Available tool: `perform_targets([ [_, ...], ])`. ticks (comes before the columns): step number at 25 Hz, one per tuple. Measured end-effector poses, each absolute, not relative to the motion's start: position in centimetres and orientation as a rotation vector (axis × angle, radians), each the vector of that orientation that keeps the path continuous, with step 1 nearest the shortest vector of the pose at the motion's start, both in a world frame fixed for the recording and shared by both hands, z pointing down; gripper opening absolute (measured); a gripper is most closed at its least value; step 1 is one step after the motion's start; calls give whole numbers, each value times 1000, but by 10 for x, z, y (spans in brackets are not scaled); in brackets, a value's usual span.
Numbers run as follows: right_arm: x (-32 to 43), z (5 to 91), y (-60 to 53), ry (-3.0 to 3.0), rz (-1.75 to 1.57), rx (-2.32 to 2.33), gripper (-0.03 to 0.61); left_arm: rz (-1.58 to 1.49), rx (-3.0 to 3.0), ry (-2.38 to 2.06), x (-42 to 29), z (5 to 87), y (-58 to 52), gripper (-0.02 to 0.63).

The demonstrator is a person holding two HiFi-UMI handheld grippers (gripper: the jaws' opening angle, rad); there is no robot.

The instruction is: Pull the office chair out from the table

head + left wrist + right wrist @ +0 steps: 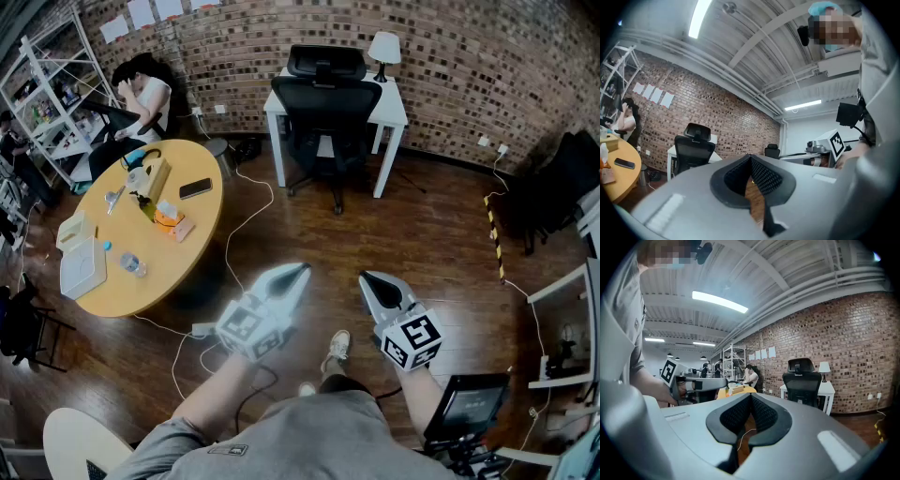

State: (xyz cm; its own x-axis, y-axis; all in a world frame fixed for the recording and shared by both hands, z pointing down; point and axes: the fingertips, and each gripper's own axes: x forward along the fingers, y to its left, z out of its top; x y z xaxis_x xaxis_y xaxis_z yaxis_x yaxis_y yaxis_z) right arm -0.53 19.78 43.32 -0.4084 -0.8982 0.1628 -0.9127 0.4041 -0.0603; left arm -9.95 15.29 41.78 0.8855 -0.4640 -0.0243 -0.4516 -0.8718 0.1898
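Brick-walled room with a dark wooden floor (431,225), seen steeply from above. A small white bench (395,111) stands against the brick wall (469,75) and carries a white lamp (383,47) at its far right corner.

The black office chair (325,112) is tucked in at the white bench, between its legs, with its backrest and headrest turned toward the viewer. Its base rests on the floor just in front of the bench.

At left, a round wooden bench (183,248) holds a dark phone (195,188), a white box (82,267) and other small items too small to tell. A white cable (248,217) trails across the floor beside it. Beyond it a seated person (145,89) leans on one hand, next to a white shelving rack (47,84).

Left hand-held gripper (298,272) — jaws pressed together with nothing between them, pointing toward the chair but well apart from it. Right hand-held gripper (367,278) — jaws likewise closed and empty, just beside the left one, also well short of the chair. Each carries its marker cube near the holder's wrist. One pale shoe (338,345) of the holder shows on the floor between the two forearms.

A strip of yellow-and-black tape (494,239) runs along the floor at right.
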Motion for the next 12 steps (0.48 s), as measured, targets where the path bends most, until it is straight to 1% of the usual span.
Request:
perform_targets([
  [4,8,433,163,-2558,199,1635,14,-138,2874,-703,-82,412,121,2],
  [12,59,429,80,-2582,171,1613,14,-100,2882,-753,-36,408,42,2],
])
